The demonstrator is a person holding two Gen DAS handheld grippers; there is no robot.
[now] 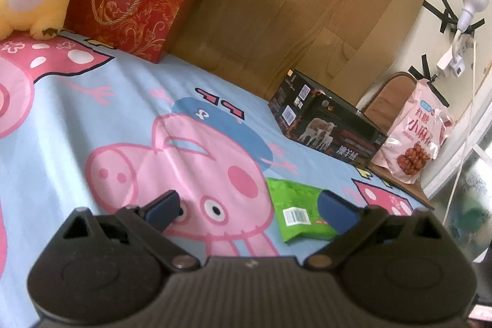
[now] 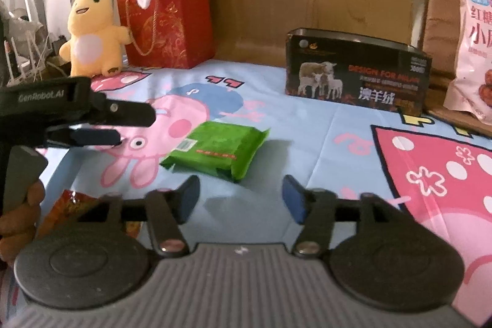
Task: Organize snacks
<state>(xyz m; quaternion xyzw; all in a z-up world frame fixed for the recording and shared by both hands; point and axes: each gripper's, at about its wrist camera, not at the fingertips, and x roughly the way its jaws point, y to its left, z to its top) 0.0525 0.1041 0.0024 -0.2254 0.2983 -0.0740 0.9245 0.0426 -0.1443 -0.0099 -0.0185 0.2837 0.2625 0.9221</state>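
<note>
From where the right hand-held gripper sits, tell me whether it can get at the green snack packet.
Probably yes. The right hand-held gripper is open and empty, and the green snack packet lies flat on the bedsheet just ahead of its fingertips with nothing between. The left hand-held gripper is off to the side.

We are noting the pink printed snack bag [image 2: 472, 45] running off the right edge, and the red-orange crinkled foil packet [image 2: 72, 206] lying partly hidden behind the right gripper's frame.

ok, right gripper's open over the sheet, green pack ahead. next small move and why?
Probably ease the right gripper forward to straddle the green snack pack, then close. Its jaws stand open and empty just short of the pack, which lies flat and alone on the bedsheet.
</note>
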